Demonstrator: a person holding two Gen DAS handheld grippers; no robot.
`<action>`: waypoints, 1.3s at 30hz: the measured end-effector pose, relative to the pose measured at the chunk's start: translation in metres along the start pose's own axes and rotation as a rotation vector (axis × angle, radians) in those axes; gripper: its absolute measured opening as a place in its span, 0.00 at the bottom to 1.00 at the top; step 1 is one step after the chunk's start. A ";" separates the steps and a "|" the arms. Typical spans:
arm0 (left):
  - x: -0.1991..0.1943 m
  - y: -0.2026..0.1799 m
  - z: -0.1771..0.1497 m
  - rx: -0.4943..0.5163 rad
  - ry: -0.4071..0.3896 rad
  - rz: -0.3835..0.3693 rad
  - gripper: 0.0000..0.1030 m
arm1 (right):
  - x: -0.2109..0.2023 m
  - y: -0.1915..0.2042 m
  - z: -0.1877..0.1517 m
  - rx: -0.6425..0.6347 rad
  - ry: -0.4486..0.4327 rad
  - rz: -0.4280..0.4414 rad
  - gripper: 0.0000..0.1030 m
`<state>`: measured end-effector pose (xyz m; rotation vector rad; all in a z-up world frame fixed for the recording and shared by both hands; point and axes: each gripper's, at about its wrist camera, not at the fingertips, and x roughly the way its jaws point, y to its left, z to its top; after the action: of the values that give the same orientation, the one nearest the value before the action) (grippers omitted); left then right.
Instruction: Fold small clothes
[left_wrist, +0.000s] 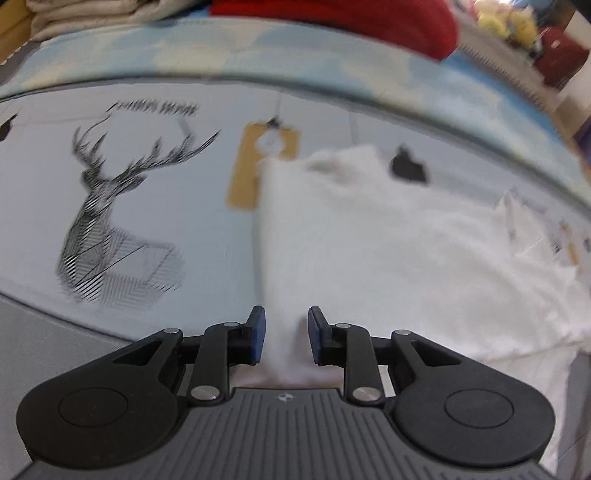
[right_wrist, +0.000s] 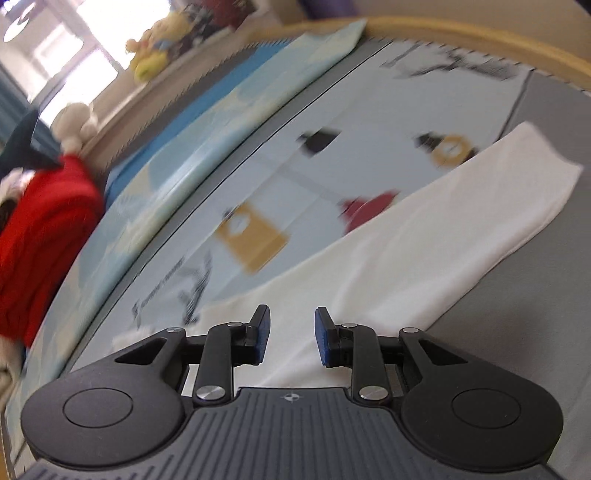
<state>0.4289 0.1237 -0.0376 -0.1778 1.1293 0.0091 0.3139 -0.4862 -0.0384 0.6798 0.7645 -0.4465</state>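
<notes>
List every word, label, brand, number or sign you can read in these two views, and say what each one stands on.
No text can be read in either view.
Line of lettering above the deer drawing on the printed mat: too blurred to read.
Dark lettering near the mat's far edge: too blurred to read.
Small emblem on each gripper body: a mark, not letters.
White garment: no print visible.

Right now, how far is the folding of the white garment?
Done: the white garment lies as a long, narrow folded band on the printed mat. In hand: nothing is pinched; the left gripper and the right gripper are both open above the cloth. Left: probably folding the band across its length, then the red garment.
</notes>
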 end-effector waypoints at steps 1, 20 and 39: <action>0.006 -0.002 -0.001 0.011 0.019 0.004 0.27 | 0.000 -0.010 0.004 0.004 -0.011 -0.006 0.27; 0.029 -0.032 -0.011 0.156 0.105 0.145 0.29 | 0.008 -0.250 0.048 0.614 -0.255 -0.122 0.29; -0.029 -0.016 -0.013 0.108 0.006 0.085 0.29 | -0.030 -0.169 0.065 0.374 -0.413 -0.040 0.03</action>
<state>0.4061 0.1089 -0.0146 -0.0336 1.1395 0.0236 0.2254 -0.6463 -0.0475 0.8847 0.3034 -0.7501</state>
